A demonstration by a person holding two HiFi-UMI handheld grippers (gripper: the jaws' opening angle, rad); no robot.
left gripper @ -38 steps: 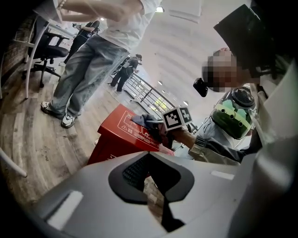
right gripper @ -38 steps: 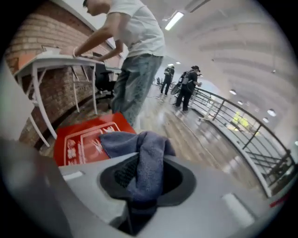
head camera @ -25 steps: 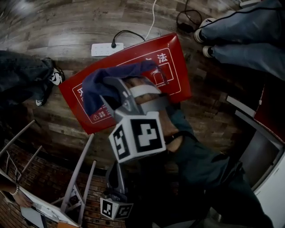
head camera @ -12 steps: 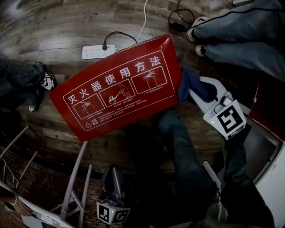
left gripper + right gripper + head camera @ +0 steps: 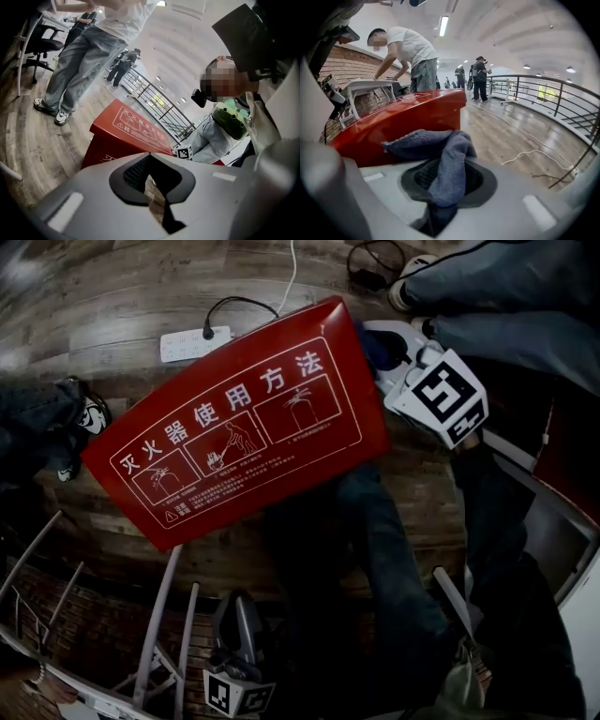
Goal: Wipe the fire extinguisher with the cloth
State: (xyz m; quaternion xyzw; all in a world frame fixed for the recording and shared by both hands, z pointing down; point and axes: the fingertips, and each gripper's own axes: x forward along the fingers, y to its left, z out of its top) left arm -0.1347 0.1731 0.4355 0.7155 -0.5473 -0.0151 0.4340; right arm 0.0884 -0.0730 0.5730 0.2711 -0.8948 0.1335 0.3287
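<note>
The fire extinguisher box (image 5: 234, 427) is a red case lying on the wood floor, its lid printed with white instruction pictures. It also shows in the left gripper view (image 5: 136, 126) and the right gripper view (image 5: 393, 122). My right gripper (image 5: 380, 338) sits at the box's far right corner, shut on a dark blue cloth (image 5: 445, 159). The cloth bunches out of the jaws toward the box's red side. My left gripper (image 5: 239, 620) hangs low near my legs, away from the box, jaws together with nothing in them (image 5: 152, 187).
A white power strip (image 5: 195, 340) with a black cable lies behind the box, and a white cord (image 5: 292, 268) runs away from it. A person's shoes (image 5: 412, 287) stand at the top right, another shoe (image 5: 80, 418) at the left. A metal frame (image 5: 164, 615) stands by my left gripper.
My right gripper has carried the cloth from over the middle of the lid to the box's right corner and lower. The left gripper has stayed where it was.
</note>
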